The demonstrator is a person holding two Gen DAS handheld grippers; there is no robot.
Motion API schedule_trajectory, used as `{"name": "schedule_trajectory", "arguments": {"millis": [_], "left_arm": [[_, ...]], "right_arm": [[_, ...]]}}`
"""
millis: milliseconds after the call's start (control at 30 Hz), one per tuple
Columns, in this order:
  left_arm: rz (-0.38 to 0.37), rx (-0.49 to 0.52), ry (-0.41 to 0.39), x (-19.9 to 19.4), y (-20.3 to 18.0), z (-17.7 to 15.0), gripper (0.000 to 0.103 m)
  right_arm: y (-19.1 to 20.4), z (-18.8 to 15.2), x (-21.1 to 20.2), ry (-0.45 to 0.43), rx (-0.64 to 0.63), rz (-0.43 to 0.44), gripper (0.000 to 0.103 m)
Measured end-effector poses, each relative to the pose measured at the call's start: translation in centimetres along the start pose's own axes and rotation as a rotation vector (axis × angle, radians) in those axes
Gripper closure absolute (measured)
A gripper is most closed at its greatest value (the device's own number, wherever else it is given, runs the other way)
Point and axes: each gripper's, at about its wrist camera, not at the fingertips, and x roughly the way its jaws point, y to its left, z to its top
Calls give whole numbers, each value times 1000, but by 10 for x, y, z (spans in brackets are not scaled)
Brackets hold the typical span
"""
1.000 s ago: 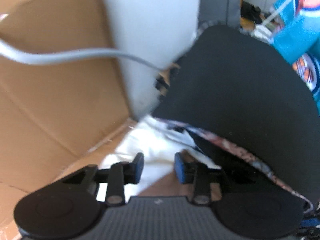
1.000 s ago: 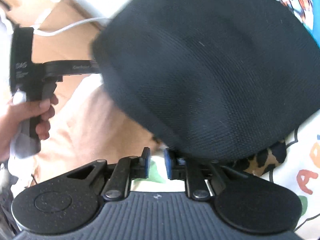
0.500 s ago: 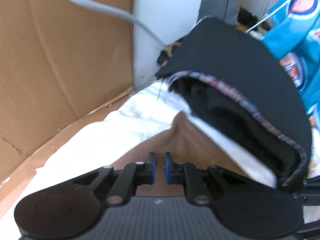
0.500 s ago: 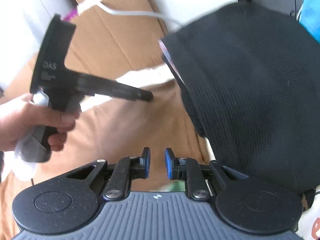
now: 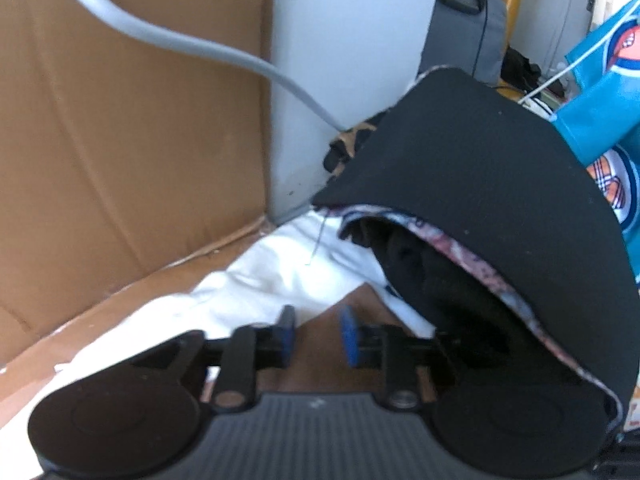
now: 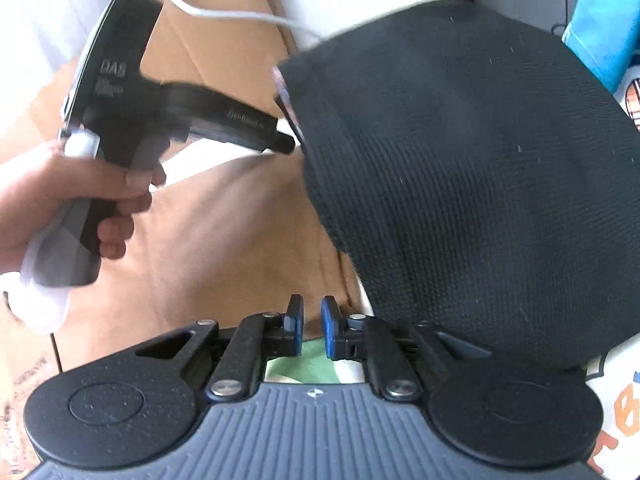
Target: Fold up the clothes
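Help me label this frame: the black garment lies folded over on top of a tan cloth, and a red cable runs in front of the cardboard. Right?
Not quite. The cable in front of the cardboard is grey, not red, as the left wrist view shows. The rest holds: the black garment lies folded over on the tan cloth.

A bulky black garment (image 5: 480, 200) is blocking the right side; cardboard (image 5: 120, 140) is walling the left, leaving the tan cloth (image 6: 240, 240) between accessible.
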Motion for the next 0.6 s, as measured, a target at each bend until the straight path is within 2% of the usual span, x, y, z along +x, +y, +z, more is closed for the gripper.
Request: {"name": "schedule_trajectory", "arguments": {"millis": [33,67,100,133,167,367,500,600], "left_arm": [[12,-10,-8,-8,2,-1,55],[25,-29,-20,-18,6,-2,41],[38,-50,-34,-29,9,-4,35],[46,-76,-55,-45,13,-7,27],[55,-102,-73,-61,17,-11,26],[130,-260,-144,-151,37,-51,26],[213,-398,-164,-208,55,-101,26],[300,-489,-156,-244,69,-148,26]], "right_arm": [[0,1,-4,-9,2,8,84],[1,2,-8,-18,5,17,76],[2,3,-11,-26,12,31,64],[3,4,-14,-34,17,47,59],[5,6,-18,-44,14,59,56],[24,18,-30,-97,-38,134,56],[45,36,-5,-110,-95,174,54],[52,34,-9,-96,-136,205,54]]}}
